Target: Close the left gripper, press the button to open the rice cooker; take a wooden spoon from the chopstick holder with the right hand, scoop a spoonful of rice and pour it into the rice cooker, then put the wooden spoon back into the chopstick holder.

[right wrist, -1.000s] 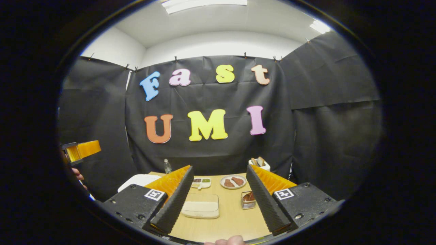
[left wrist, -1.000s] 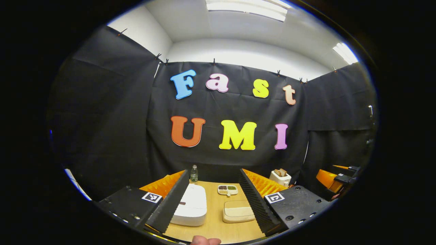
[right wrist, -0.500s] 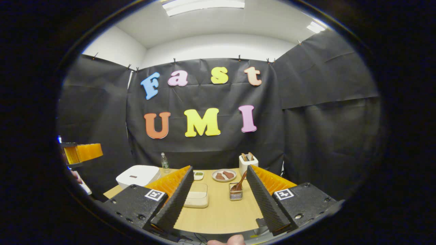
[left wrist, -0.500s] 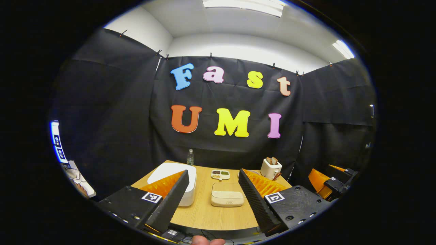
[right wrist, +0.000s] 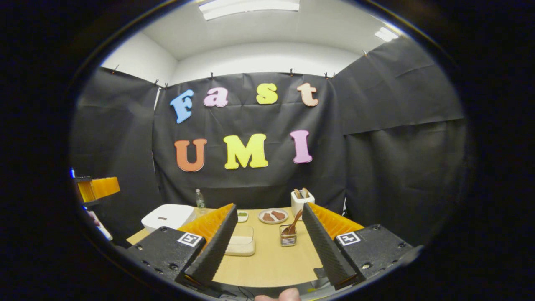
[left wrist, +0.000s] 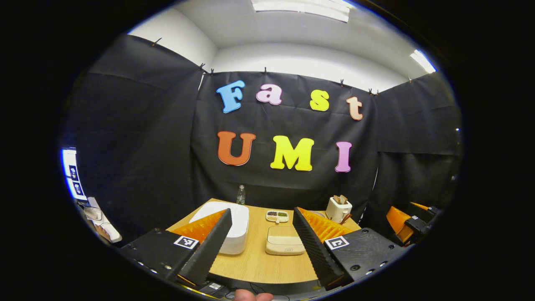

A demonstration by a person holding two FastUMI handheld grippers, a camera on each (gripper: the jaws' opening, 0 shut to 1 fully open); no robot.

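The white rice cooker [left wrist: 234, 228] stands lid down at the table's left, partly behind one finger of my left gripper [left wrist: 262, 212], which is open and held back from the table. From the right gripper view the cooker [right wrist: 167, 216] sits at far left. A shallow beige rice box [right wrist: 240, 246] lies mid-table. The wire chopstick holder [right wrist: 287, 241] holds a wooden spoon [right wrist: 294, 220] that leans right. It shows between the fingers of my right gripper [right wrist: 269, 207], which is open and empty. The rice box [left wrist: 285, 244] lies just right of the cooker.
On the wooden table [right wrist: 271, 263] stand a small bottle [right wrist: 200, 198], a divided dish [left wrist: 277, 215], a plate of brown pieces [right wrist: 272, 215] and a white toaster [right wrist: 301, 201] along the back. The other gripper [right wrist: 96, 188] hovers at far left. The table's front edge is near.
Both grippers have drawn back from the table, so its front edge and the whole cooker have come into sight. Both stay open.
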